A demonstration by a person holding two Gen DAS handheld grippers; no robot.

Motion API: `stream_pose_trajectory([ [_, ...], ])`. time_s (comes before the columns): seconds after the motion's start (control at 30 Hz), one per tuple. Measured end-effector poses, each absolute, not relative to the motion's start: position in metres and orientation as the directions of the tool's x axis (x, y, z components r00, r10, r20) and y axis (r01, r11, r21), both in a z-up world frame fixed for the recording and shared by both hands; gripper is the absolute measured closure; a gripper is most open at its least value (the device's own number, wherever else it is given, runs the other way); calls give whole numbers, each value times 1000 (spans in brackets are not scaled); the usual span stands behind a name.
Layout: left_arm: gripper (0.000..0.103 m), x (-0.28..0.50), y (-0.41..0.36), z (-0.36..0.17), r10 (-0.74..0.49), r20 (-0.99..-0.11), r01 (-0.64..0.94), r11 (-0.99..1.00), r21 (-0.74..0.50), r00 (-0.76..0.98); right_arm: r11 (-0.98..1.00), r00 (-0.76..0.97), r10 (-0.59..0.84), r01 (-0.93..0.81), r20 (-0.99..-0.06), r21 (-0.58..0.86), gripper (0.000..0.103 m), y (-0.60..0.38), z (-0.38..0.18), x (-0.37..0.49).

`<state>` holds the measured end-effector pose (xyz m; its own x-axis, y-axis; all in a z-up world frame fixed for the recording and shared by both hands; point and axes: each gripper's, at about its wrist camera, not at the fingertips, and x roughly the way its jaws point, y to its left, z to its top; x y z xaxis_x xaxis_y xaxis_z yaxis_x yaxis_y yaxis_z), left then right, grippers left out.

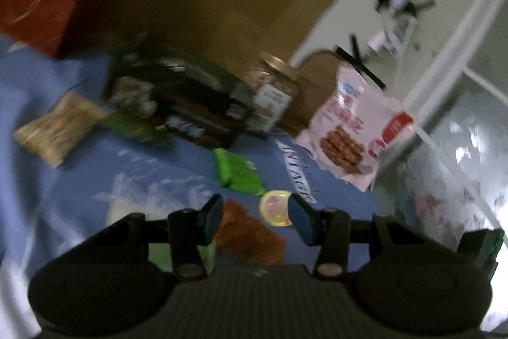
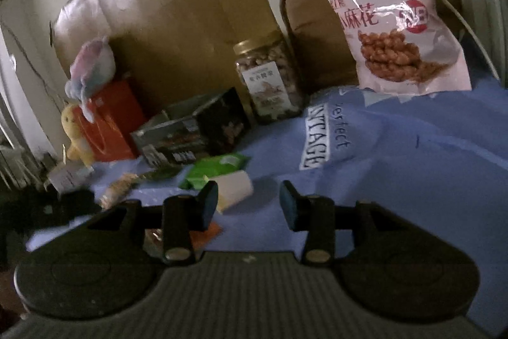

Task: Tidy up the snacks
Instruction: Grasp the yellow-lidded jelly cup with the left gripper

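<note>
Both grippers, left (image 1: 255, 220) and right (image 2: 249, 204), are held wide-jawed and empty; small packets (image 2: 219, 169) at twelve o'clock are left scattered for sorting.

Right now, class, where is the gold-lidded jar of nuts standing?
In the right wrist view the jar of nuts stands upright at centre back, on the blue cloth, between the black box and the pink snack bag.

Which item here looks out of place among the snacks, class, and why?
The plush toy perched on the orange box, far left in the right wrist view, is no snack. Small packets, such as the green packet, lie scattered on the blue cloth instead of in the open black box.
</note>
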<state>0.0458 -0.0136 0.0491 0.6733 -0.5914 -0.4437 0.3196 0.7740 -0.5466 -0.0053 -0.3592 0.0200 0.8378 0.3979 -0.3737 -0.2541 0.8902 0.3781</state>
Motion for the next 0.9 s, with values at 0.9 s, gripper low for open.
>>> stream_pose_trajectory([
  [0.9,59,108,-101,15,-611,-563,346,787,-511,557,825,698,530,-556,-482,102,57,-304,-5,63],
])
